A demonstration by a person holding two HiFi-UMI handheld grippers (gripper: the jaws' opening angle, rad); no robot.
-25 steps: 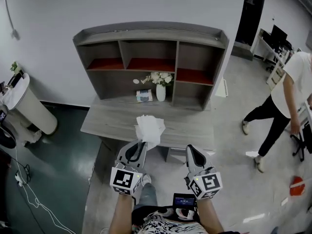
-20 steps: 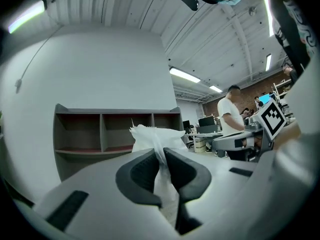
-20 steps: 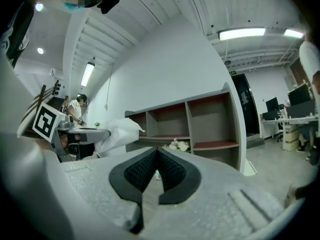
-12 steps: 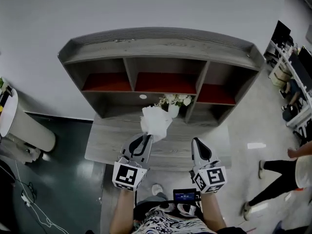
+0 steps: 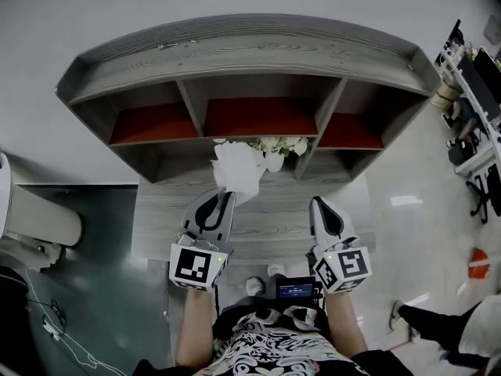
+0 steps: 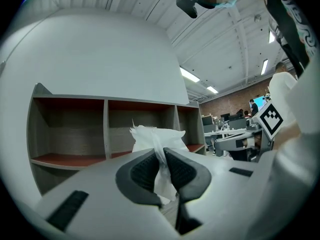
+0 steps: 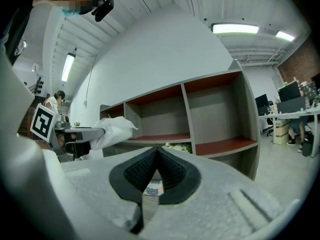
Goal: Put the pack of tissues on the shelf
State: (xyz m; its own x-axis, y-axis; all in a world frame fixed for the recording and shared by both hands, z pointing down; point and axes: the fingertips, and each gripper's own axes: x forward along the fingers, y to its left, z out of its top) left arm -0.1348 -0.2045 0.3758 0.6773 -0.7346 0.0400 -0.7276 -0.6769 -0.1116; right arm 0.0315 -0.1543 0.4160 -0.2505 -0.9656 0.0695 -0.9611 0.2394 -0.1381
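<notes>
The pack of tissues (image 5: 237,171) is a crumpled white soft pack, and my left gripper (image 5: 225,197) is shut on its lower end. It hangs over the desk just in front of the grey shelf unit (image 5: 235,49), below the middle red-floored compartment (image 5: 258,117). In the left gripper view the pack (image 6: 156,136) sticks up between the pads with the compartments behind it. My right gripper (image 5: 322,204) hovers beside it on the right, shut with nothing in it. From the right gripper view the pack (image 7: 114,129) shows at the left, level with the shelf board (image 7: 160,138).
A white vase of flowers (image 5: 275,149) stands on the desk (image 5: 156,218) under the shelf's middle, close to the right of the pack. A small box (image 7: 152,189) lies on the desk. A white bin (image 5: 35,219) stands left; a person (image 5: 466,337) is at bottom right.
Both grippers and the view have come closer to the shelf unit. The pack has moved from over the desk's front up to the shelf's lower compartments, still held.
</notes>
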